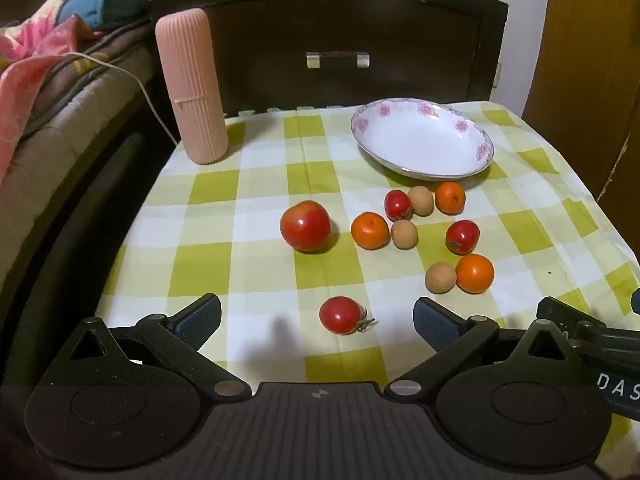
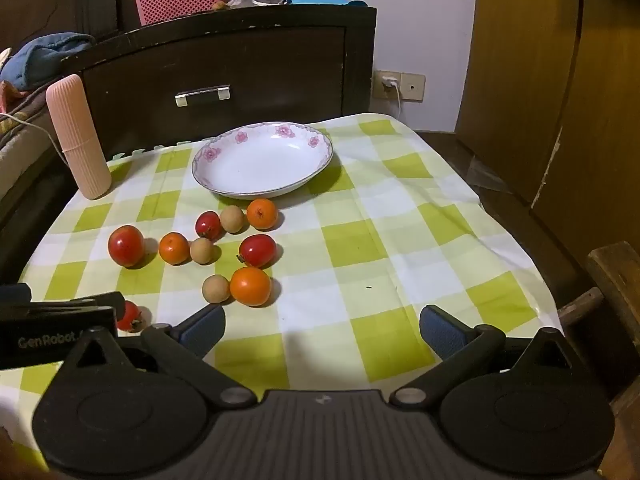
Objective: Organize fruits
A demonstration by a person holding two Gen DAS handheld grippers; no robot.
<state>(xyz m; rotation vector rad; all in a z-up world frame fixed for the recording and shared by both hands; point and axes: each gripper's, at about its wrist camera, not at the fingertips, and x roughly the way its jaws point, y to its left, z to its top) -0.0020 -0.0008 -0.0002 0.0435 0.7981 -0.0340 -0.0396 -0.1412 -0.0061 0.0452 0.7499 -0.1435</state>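
Observation:
Several small fruits lie loose on a green-and-white checked cloth (image 1: 264, 168): red tomatoes, orange tangerines and tan longans. A white floral dish (image 1: 422, 138) (image 2: 262, 158) stands empty behind them. The biggest red tomato (image 1: 305, 226) (image 2: 125, 245) sits apart at the left. A small red tomato (image 1: 341, 315) with a stem lies between the wide-apart fingers of my left gripper (image 1: 318, 320), which is open above the cloth. My right gripper (image 2: 322, 330) is open too, over bare cloth, with an orange tangerine (image 2: 250, 286) and a longan (image 2: 216, 288) just beyond its left finger.
A tall ribbed pink case (image 1: 192, 88) (image 2: 78, 138) stands upright at the back left corner. A dark wooden headboard (image 1: 340, 40) rises behind the table, bedding lies to the left, a wooden door (image 2: 560, 80) to the right. The cloth's right edge drops off.

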